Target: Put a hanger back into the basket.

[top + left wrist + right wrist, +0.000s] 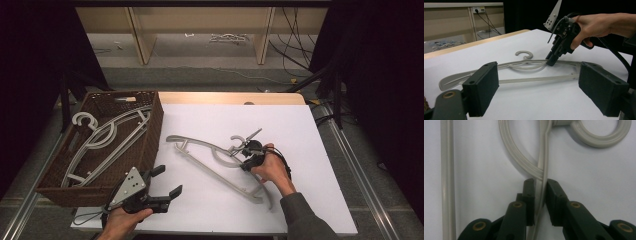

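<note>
left claw spread wide; right claw clamped

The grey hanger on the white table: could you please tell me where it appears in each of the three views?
High view: the grey hanger lies diagonally at centre, right of the wicker basket.
Left gripper view: it stretches across the middle, beyond the left hand-held gripper.
Right gripper view: its arm runs up the centre, clamped by the right hand-held gripper.
Shared landmark: the hanger's hook.
</note>
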A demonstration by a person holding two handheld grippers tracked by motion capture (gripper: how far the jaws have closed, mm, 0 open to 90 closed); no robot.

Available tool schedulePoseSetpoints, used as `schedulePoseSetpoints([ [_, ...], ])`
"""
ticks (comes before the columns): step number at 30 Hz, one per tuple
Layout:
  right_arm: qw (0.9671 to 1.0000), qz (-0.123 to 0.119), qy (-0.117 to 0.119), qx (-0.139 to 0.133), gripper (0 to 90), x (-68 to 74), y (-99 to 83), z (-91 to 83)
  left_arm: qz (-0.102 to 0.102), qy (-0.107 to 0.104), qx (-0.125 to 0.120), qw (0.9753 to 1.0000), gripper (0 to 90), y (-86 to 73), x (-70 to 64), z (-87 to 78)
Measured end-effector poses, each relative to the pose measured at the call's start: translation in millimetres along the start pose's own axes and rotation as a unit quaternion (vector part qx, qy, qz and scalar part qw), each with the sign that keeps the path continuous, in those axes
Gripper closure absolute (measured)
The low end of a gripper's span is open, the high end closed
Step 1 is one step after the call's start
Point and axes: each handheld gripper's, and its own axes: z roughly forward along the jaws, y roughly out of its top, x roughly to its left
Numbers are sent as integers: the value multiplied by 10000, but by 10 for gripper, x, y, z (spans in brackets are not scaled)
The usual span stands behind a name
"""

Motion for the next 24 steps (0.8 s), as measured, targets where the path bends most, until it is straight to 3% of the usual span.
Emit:
schedulePoseSetpoints([
  [11, 10000, 16, 35, -10, 817, -31, -6, -19, 1, 55, 13, 10000, 164, 15, 19, -19],
  [19, 9995, -291, -111, -66, 819, -47, -18, -67, -1, 50, 19, 10000, 164, 17, 12, -20],
  [24, 9970, -675, -313, -214, 821, -38, -24, -192, 8, 58, 17, 10000, 165, 18, 16, -19],
])
